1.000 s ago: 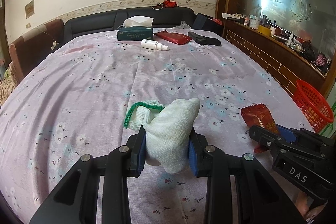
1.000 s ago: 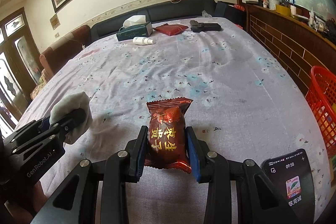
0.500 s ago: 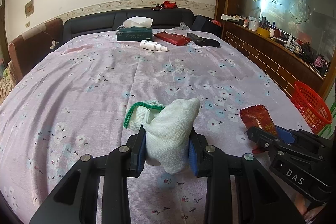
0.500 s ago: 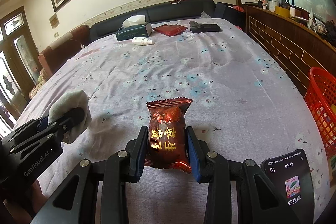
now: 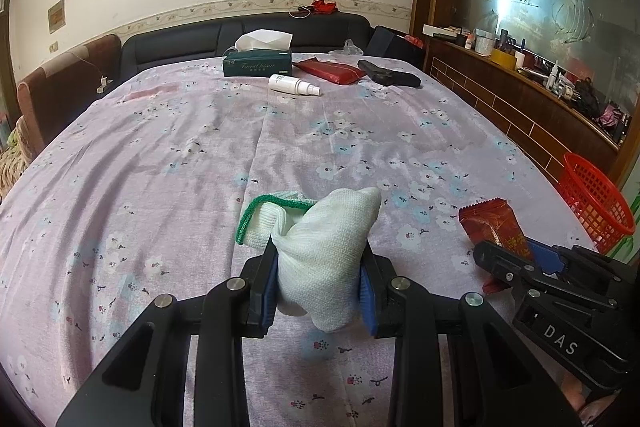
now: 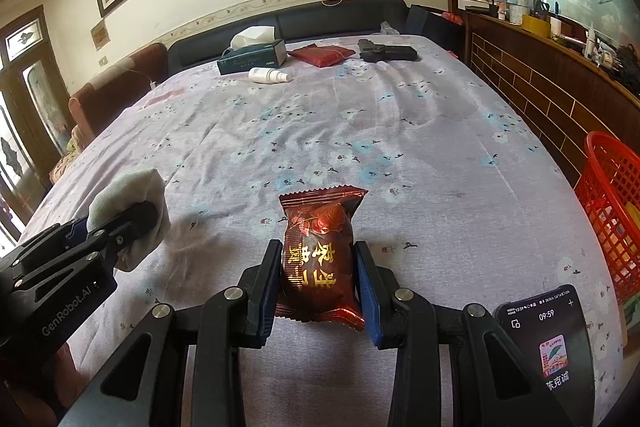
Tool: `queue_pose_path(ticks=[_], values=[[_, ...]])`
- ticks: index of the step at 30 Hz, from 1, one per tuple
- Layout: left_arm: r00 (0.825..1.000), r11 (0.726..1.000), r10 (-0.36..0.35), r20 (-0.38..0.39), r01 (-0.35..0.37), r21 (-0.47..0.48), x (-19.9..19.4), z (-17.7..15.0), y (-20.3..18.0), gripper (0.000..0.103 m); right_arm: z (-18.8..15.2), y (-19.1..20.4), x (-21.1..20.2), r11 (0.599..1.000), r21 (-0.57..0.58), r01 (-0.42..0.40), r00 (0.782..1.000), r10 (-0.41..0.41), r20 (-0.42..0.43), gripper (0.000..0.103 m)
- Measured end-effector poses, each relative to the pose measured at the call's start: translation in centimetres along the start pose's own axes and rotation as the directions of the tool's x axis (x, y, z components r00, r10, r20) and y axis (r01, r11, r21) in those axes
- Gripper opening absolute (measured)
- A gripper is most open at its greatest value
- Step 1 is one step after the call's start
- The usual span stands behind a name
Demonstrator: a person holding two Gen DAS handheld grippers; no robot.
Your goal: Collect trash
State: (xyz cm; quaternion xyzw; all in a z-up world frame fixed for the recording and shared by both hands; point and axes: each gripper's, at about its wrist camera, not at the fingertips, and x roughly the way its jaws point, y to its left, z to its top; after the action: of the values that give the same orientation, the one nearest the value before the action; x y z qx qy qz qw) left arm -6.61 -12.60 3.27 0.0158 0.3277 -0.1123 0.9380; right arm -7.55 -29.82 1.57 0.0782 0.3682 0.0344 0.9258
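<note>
Both grippers hold exactly as they did a second ago; nothing in either view has shifted. Left gripper (image 5: pixel 320 291) is pinching a white cloth (image 5: pixel 328 251) with a green edge, and the blue pads press into its two sides so the bundle bulges up between them. Right gripper (image 6: pixel 316 283) is pinching a dark red snack packet (image 6: pixel 318 255), which stands between its jaws with the crimped top pointing away from the camera. Neither hand has risen or turned, and neither grip has loosened.

For the task this means, in my judgement, a pause after the pick: two pieces of trash are caught, but they are not yet carried away. A red basket (image 6: pixel 612 215) stands off the bed's edge, well to the right of the right gripper and a little ahead of it; it seems the likely place for the trash. Far ahead of both grippers, near the dark sofa, lie a tissue box (image 5: pixel 258 65), a white bottle (image 5: pixel 294 85) and a red pouch (image 5: pixel 330 71), untouched. A phone (image 6: pixel 546 347) sits just to the right of the right gripper.
</note>
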Motion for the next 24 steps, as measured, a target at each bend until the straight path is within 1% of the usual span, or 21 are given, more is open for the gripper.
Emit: queue_pose_path(ticks=[24], values=[[1.000,1.000,0.001,-0.002,-0.001,-0.001,0.10,0.00,-0.06,0.031,-0.04,-0.05,0.24,1.000,-0.001,-0.012,1.000,0.012,-0.008,0.038]])
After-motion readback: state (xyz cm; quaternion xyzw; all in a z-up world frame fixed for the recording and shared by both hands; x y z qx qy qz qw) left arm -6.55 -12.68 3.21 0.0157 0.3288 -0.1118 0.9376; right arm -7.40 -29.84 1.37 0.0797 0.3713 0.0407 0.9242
